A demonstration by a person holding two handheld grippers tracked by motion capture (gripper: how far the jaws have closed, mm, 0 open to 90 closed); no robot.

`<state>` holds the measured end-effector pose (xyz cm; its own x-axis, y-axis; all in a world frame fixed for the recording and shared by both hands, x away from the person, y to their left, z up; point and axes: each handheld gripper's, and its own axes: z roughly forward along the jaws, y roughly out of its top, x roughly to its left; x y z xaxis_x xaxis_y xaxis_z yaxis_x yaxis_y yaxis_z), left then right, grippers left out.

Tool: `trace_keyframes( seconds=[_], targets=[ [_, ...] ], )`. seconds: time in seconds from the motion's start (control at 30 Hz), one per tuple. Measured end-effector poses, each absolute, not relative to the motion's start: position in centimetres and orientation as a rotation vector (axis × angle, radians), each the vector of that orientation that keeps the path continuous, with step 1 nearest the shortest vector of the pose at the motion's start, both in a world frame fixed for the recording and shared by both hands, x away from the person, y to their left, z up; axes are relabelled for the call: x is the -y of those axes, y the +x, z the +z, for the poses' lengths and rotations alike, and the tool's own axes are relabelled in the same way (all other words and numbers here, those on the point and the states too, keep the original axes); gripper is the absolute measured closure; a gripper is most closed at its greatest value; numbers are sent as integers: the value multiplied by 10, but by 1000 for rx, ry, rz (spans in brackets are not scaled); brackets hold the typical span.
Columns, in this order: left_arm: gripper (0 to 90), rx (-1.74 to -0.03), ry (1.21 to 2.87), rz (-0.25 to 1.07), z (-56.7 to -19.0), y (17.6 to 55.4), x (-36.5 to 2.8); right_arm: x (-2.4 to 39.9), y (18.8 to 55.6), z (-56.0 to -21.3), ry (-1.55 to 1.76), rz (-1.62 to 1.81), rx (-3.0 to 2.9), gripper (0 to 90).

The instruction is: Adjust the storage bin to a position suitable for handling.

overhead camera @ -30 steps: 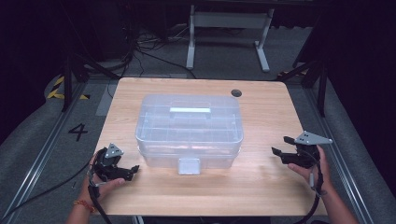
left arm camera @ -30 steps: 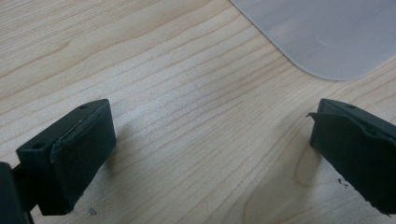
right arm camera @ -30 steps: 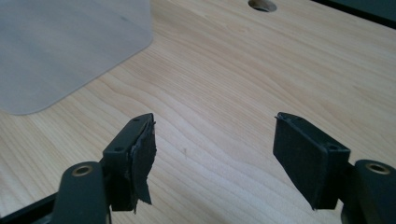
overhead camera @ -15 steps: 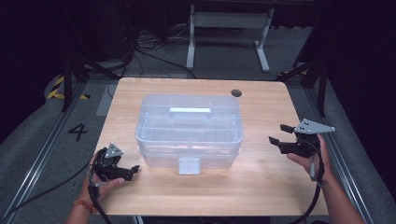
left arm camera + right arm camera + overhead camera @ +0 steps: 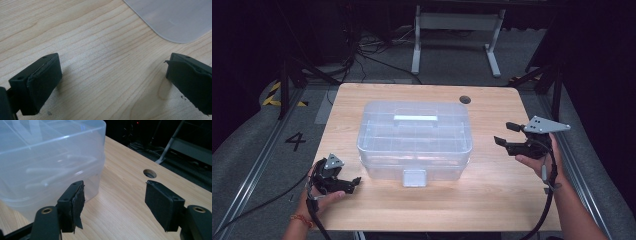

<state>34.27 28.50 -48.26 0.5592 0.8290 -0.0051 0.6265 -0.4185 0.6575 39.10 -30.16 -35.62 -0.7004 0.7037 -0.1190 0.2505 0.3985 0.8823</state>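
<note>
My clear plastic bin sits lidded at the centre of the bench. At four o'clock of it, my right tool hangs above the wood, jaws apart on nothing; at eight o'clock, my left tool rests low, jaws wide and empty.

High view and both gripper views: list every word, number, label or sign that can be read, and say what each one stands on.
"4": a black numeral on the grey floor, left of the table.
Yellow-and-black hazard stripes, a marking with no words, on the floor farther back on the left.
Clear plastic box: no readable text on its lid or front latch.
Left gripper and right gripper: no lettering can be made out.
</note>
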Motion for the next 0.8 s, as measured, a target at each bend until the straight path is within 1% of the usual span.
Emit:
trace_keyframes(
  seconds=[0.4, 0.8],
  targets=[
    [7, -1163, 2181, 429, -483, 343, -285, 279, 396, -333, 729, 1311, -2193, 334],
    [7, -1163, 2181, 429, -483, 343, -285, 257, 398, -321, 662, 1332, -2217, 337]
  ],
)
